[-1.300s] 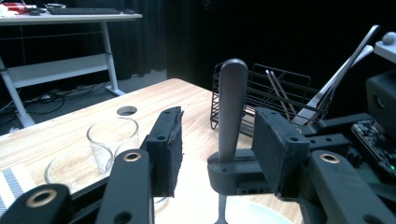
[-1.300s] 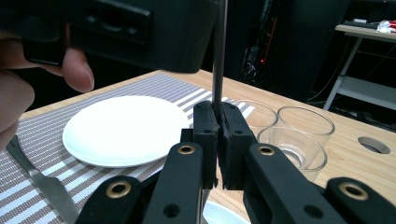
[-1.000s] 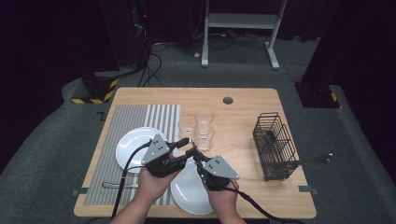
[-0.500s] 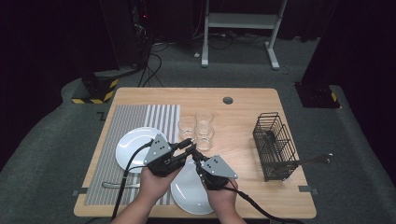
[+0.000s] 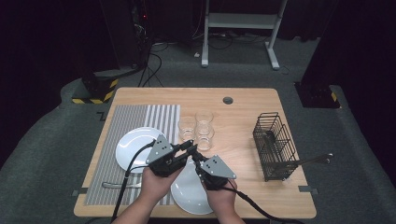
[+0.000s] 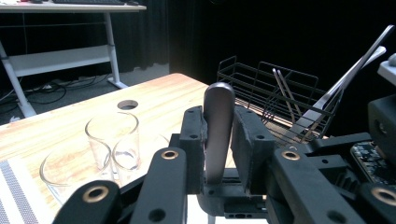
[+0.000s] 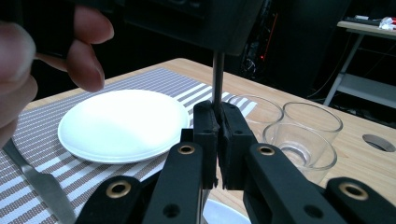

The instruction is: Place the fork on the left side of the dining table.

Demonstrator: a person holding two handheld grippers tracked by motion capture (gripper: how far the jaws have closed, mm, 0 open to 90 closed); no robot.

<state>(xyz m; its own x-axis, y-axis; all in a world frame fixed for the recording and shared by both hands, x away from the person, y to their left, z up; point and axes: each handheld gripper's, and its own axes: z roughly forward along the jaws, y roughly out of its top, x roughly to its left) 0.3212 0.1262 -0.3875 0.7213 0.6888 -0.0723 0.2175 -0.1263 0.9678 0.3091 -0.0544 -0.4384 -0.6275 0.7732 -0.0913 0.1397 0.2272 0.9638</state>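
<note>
This is a lab or test studio, not a home. The wooden table (image 5: 243, 105) stands alone on grey carpet with black curtains and darkness all round it. Beyond the tools, a white height-adjustable desk frame (image 5: 238, 21) stands against the dark. Up and to the left of them, a black equipment stand carries small red lights, loose cables (image 5: 156, 63) trail across the floor, and a block with yellow-and-black hazard stripes (image 5: 95, 88) sits at the carpet's edge. The table has a cable hole (image 5: 228, 100) and tape marks beside its near corners.
</note>
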